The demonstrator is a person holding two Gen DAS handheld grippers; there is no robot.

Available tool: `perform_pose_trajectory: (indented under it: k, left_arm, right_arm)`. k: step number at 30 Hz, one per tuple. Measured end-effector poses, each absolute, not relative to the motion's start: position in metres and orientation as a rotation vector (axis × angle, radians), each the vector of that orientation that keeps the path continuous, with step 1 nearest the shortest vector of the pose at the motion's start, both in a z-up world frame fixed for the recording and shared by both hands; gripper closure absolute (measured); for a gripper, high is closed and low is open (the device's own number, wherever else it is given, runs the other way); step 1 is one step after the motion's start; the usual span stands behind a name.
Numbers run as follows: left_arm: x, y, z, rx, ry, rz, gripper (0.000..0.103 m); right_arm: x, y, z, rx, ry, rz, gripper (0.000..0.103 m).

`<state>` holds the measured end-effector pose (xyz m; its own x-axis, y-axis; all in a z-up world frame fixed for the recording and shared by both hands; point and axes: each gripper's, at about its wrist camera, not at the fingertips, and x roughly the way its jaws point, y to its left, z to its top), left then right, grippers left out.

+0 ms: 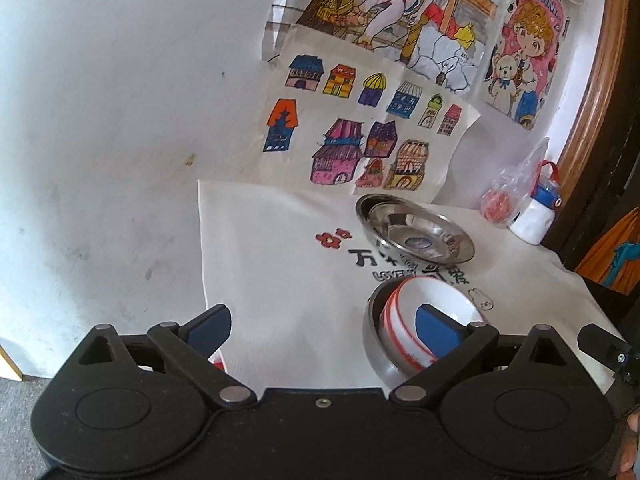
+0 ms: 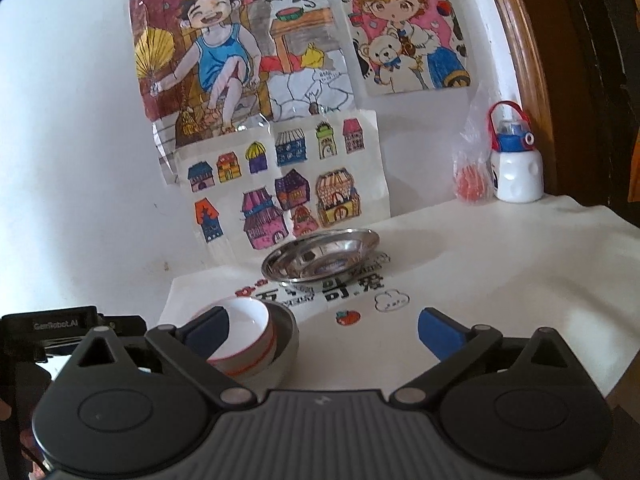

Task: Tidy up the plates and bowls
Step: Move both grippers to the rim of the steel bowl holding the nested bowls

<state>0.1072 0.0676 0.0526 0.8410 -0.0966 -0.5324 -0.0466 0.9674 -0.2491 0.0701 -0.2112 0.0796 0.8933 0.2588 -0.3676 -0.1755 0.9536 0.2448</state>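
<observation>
A white bowl with red stripes (image 1: pixel 428 320) sits tilted inside a steel bowl (image 1: pixel 378 354) on a white printed cloth (image 1: pixel 280 260). Behind them lies a stack of shallow steel plates (image 1: pixel 416 228). My left gripper (image 1: pixel 322 328) is open and empty above the cloth, its right finger in front of the striped bowl. In the right wrist view the striped bowl (image 2: pixel 250 336) in the steel bowl (image 2: pixel 286 354) is at lower left and the steel plates (image 2: pixel 320 256) are at centre. My right gripper (image 2: pixel 324 332) is open and empty, its left finger in front of the striped bowl.
Children's drawings (image 2: pixel 280 160) hang on the white wall behind the table. A white bottle with a blue and red lid (image 2: pixel 514 164) and a plastic bag with something red (image 2: pixel 470 176) stand at the back right. A wooden frame (image 2: pixel 528 60) lies further right.
</observation>
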Motion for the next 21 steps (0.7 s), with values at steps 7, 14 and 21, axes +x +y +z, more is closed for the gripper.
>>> perform_pose_trajectory:
  k: [7,14,21]
  left_arm:
    - [0.105,0.068,0.041,-0.258,0.594,-0.008,0.001]
    - [0.106,0.065,0.036,-0.223,0.599,-0.001,0.001]
    - [0.107,0.070,0.033,-0.214,0.576,0.015,0.001]
  right_arm:
    - [0.073,-0.207,0.070,0.215,0.453,0.211,0.000]
    - [0.078,-0.208,0.061,0.258,0.486,0.187,0.000]
    - [0.083,-0.206,0.052,0.265,0.523,0.153,0.000]
